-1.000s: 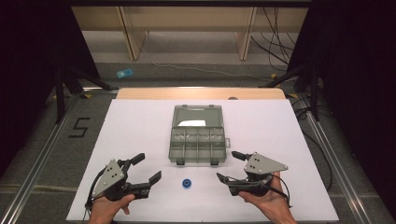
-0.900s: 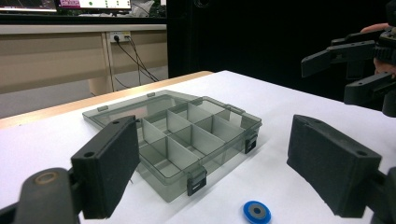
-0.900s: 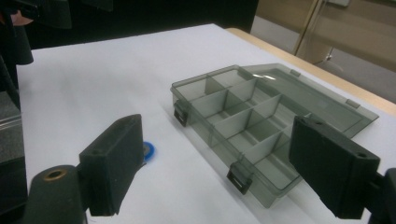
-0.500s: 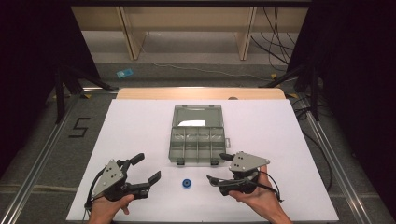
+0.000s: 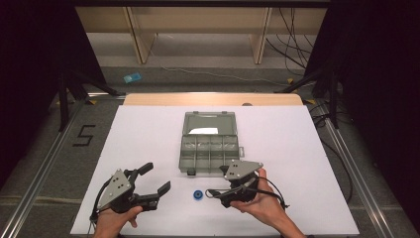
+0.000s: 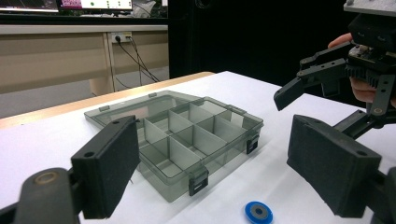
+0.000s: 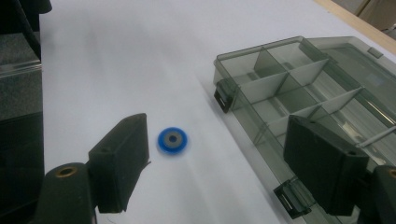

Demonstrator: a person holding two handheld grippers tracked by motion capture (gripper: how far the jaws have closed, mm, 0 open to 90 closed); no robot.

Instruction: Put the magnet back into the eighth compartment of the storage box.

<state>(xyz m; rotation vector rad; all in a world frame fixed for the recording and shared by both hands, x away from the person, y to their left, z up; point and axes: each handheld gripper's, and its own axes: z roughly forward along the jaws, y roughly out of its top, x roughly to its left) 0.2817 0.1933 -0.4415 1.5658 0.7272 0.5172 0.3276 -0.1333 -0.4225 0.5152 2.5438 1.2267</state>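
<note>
A small blue disc [image 5: 197, 195] with a grey centre lies on the white table top, just in front of an open grey organizer box [image 5: 210, 148]. The box's compartments look empty and its lid lies flat behind them. My right gripper [image 5: 217, 182] is open, points left, and hovers just right of the disc by the box's front right corner. In the right gripper view the disc [image 7: 172, 139] sits ahead between the open jaws, nearer the left one, with the box [image 7: 299, 93] to the right. My left gripper [image 5: 156, 177] is open, left of the disc [image 6: 258, 212], empty.
The white sheet [image 5: 307, 148] covers the table, with a wooden strip [image 5: 213, 99] along its far edge. Metal rails run down both sides. On the floor beyond lie a blue object [image 5: 131, 78], cables and shelf legs. A taped "5" [image 5: 84, 135] marks the floor at left.
My right gripper has moved left and slightly forward, from the table's right toward the blue disc and the box's front corner. The left gripper, disc and box have stayed put.
</note>
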